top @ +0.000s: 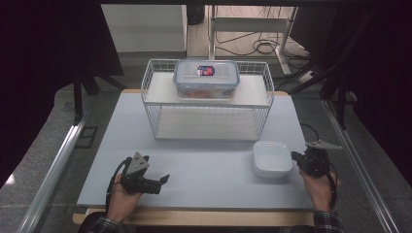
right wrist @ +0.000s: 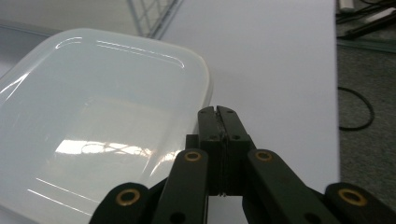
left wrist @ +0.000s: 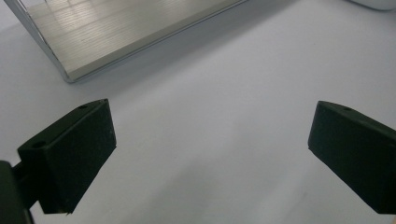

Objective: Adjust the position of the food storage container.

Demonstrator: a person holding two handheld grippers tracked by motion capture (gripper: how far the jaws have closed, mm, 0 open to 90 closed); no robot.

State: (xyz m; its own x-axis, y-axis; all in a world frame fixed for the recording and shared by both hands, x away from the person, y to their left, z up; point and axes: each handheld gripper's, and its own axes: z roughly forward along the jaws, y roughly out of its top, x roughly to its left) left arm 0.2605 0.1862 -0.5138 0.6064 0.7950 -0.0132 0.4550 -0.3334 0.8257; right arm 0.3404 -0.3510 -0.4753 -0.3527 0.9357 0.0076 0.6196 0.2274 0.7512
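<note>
Right gripper (right wrist: 218,110) fingers closed, empty, beside white dish (top: 271,158) (rim just touching?); left gripper (top: 162,180) fingers wide open, empty.

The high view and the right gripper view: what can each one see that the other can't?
High view alone: the lidded food container on top of the wire rack, and the left claw, open. Right gripper view alone: a close look at the right claw, its jaws pressed together. Both share the white square dish and the pale table.
</note>
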